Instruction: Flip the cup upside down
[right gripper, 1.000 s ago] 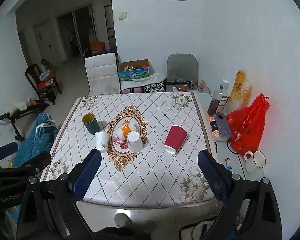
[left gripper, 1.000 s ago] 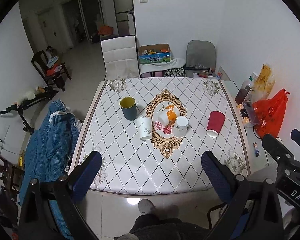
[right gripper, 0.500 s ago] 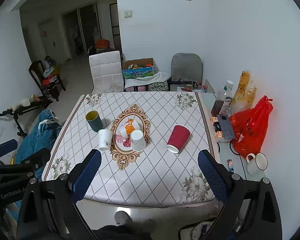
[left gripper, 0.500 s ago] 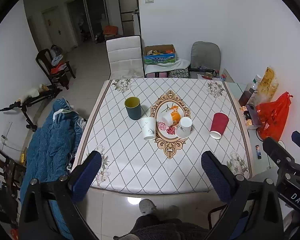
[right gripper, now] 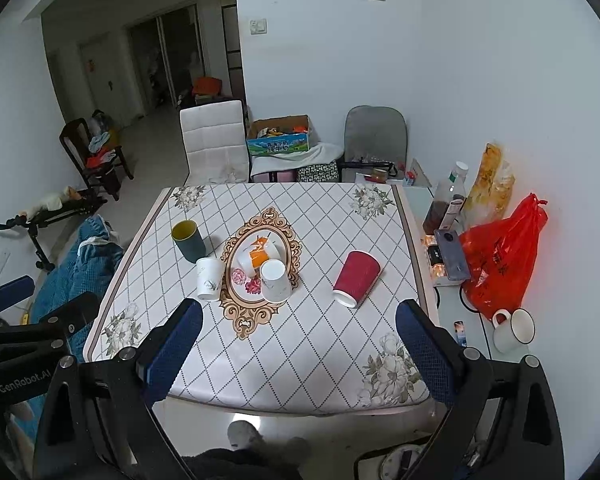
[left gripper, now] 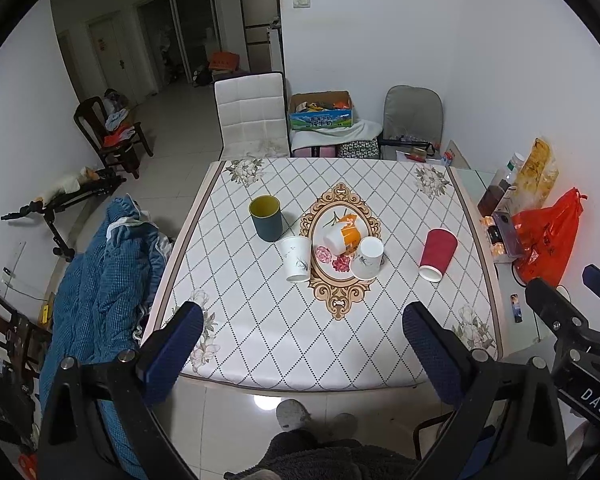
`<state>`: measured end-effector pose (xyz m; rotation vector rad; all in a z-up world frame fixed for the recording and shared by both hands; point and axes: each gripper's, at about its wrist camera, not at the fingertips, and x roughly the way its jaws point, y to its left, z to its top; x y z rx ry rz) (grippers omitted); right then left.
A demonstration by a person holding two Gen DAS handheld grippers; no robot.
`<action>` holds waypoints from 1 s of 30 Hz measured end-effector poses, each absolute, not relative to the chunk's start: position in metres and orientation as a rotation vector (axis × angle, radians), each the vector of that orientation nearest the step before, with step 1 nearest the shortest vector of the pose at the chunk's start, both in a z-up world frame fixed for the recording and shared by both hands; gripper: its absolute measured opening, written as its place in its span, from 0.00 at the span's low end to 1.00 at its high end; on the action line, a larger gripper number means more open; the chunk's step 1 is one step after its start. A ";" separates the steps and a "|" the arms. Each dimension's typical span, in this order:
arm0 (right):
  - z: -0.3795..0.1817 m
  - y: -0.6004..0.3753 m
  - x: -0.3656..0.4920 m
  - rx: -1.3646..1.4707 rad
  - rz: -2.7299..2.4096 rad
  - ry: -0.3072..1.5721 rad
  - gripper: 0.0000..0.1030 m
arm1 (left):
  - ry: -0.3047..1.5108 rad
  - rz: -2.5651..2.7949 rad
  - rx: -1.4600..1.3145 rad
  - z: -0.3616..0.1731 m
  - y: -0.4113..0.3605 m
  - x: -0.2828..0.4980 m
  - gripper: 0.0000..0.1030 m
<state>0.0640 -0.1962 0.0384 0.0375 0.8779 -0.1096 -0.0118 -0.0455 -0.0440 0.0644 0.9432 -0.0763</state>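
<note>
Several cups stand on the patterned table (left gripper: pixel 284 344). A dark green cup (left gripper: pixel 265 218) stands upright with its mouth up, also in the right wrist view (right gripper: pixel 188 240). A white paper cup (left gripper: pixel 297 259) and another white cup (left gripper: pixel 367 258) stand mouth down, and a red cup (left gripper: pixel 438 255) stands mouth down at the right, seen too in the right wrist view (right gripper: pixel 356 278). A white and orange cup (left gripper: pixel 342 237) lies on its side. My left gripper (left gripper: pixel 302 348) and right gripper (right gripper: pixel 298 346) are open, empty and held back over the near table edge.
A white chair (left gripper: pixel 252 114) and a grey chair (left gripper: pixel 412 120) stand at the far end. A side shelf at the right holds bottles and a red bag (left gripper: pixel 548 232). Blue bedding (left gripper: pixel 96 276) lies left of the table. A white mug (right gripper: pixel 514 330) sits low right.
Both grippers have drawn back and up a little, so the table looks smaller and lower in view. The cups have not moved.
</note>
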 end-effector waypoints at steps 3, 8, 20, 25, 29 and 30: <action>0.038 -0.196 0.063 0.039 -0.108 0.880 0.96 | 0.943 -0.075 0.064 -0.044 -0.046 -0.011 0.99; 0.038 -0.201 0.066 0.037 -0.103 0.884 0.96 | 0.946 -0.073 0.063 -0.044 -0.047 -0.011 0.99; 0.034 -0.204 0.073 0.027 -0.090 0.891 0.96 | 0.953 -0.071 0.061 -0.045 -0.051 -0.008 0.99; 0.033 -0.204 0.075 0.021 -0.090 0.891 0.96 | 0.951 -0.073 0.062 -0.044 -0.051 -0.009 0.99; 0.032 -0.204 0.075 0.019 -0.088 0.892 0.96 | 0.951 -0.076 0.064 -0.044 -0.051 -0.009 0.99; 0.032 -0.204 0.075 0.022 -0.087 0.892 0.96 | 0.950 -0.077 0.063 -0.044 -0.051 -0.009 0.99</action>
